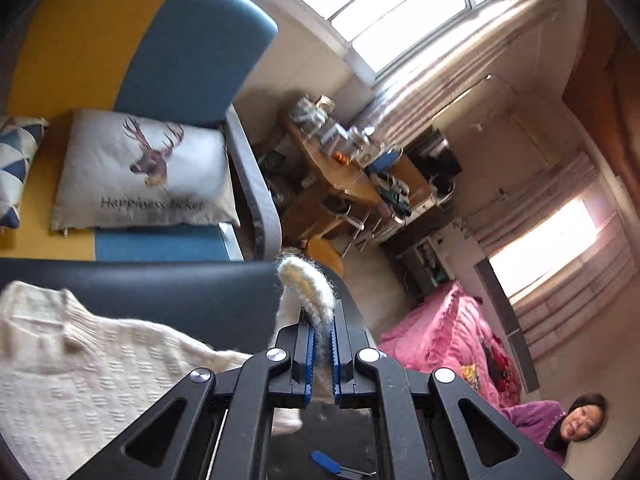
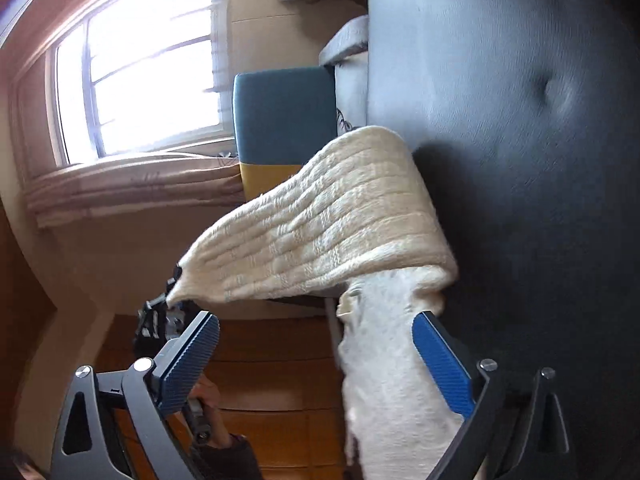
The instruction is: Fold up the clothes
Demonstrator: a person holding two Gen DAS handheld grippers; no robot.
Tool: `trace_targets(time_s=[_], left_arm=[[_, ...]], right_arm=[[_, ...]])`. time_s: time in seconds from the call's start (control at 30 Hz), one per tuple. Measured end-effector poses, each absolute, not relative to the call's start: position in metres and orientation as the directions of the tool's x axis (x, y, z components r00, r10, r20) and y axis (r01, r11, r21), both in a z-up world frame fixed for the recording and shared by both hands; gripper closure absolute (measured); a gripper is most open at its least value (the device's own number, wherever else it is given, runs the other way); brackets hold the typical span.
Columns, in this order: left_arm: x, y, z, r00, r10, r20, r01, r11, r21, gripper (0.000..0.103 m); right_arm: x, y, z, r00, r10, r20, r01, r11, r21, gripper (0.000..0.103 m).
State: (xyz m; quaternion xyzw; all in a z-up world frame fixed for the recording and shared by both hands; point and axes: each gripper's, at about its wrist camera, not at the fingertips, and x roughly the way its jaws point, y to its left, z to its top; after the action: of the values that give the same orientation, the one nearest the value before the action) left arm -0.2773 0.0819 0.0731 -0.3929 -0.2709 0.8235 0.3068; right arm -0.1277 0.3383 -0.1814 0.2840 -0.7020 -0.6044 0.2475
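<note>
A cream knitted sweater (image 1: 80, 368) lies on a dark padded surface (image 1: 160, 292). My left gripper (image 1: 323, 344) is shut on a fold of the sweater's edge, which sticks up between the blue pads. In the right wrist view the sweater (image 2: 328, 216) is lifted and stretched out from the dark surface (image 2: 520, 120) toward the left gripper (image 2: 160, 316), which holds its far corner. My right gripper (image 2: 316, 344) is open, with part of the sweater hanging between its blue fingers (image 2: 440, 360), close to one pad.
A blue and yellow sofa (image 1: 120, 40) with a deer-print cushion (image 1: 144, 172) stands behind the surface. A cluttered wooden table (image 1: 352, 168), a pink bed (image 1: 452, 344) and a person in purple (image 1: 568, 424) are to the right. Windows (image 2: 140, 60) are bright.
</note>
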Motion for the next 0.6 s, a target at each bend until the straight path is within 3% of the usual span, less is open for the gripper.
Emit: trace_targets(time_s=[0.1, 0.3, 0.47, 0.6], left_arm=[[-0.27, 0.043, 0.089, -0.552, 0.7, -0.453, -0.281, -0.668, -0.689, 0.097], [-0.243, -0.036, 0.105, -0.63, 0.671, -0.391, -0.271, -0.662, -0.699, 0.097], [-0.223, -0.106, 0.088, -0.682, 0.61, -0.403, -0.205, -0.688, -0.696, 0.097], [-0.218, -0.155, 0.038, -0.68, 0.544, -0.492, -0.075, -0.719, -0.691, 0.097]], right_arm=[[-0.151, 0.304, -0.19, -0.704, -0.71, 0.019, -0.145, 0.17, 0.975, 0.0], [-0.188, 0.258, -0.194, -0.704, -0.705, -0.085, -0.215, 0.097, 0.972, 0.0], [-0.204, 0.247, -0.185, -0.706, -0.684, -0.185, -0.22, -0.036, 0.975, 0.0], [-0.205, 0.24, -0.177, -0.681, -0.689, -0.248, -0.209, -0.141, 0.968, 0.0]])
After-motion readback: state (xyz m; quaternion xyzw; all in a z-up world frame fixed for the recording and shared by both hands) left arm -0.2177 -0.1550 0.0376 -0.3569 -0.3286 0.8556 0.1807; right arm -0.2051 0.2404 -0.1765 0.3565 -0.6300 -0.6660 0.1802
